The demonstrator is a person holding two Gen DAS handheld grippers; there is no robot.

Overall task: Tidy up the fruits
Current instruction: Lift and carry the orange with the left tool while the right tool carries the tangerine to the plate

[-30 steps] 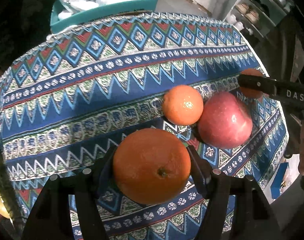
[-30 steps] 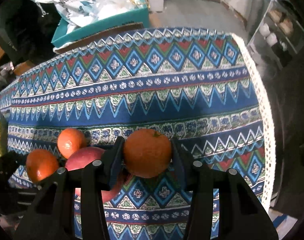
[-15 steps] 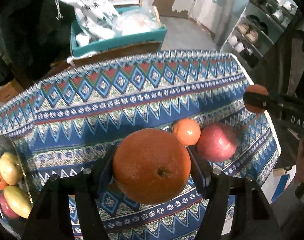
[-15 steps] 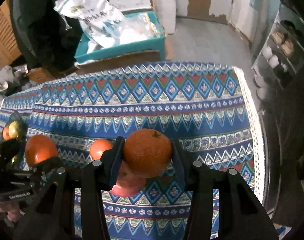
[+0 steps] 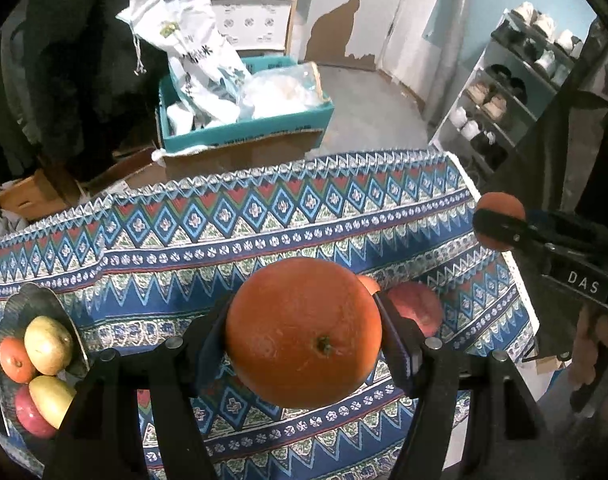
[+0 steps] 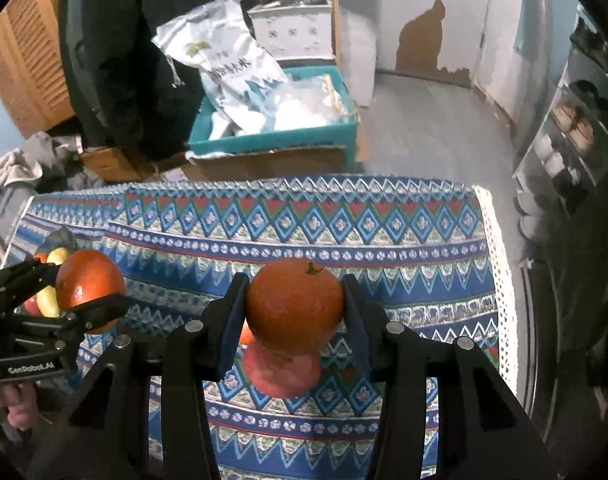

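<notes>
My left gripper [image 5: 304,332] is shut on a large orange [image 5: 304,332] and holds it high above the patterned tablecloth [image 5: 263,232]. My right gripper [image 6: 295,304] is shut on a smaller orange with a stem [image 6: 295,304], also held above the table. On the cloth below lie a red apple [image 5: 418,306] and a small orange [image 5: 368,283], mostly hidden behind the held fruit. A metal fruit bowl [image 5: 27,304] at the left edge holds several apples and pears. The left gripper with its orange also shows in the right wrist view [image 6: 88,292].
A teal box [image 5: 243,128] with white bags stands on cardboard on the floor behind the table. A shoe rack [image 5: 512,92] stands at the right. The table's right edge [image 6: 500,280] has a white lace trim.
Both grippers have risen well above the table with their oranges. The apple and small orange look smaller below, and the fruit bowl has come into view at the left.
</notes>
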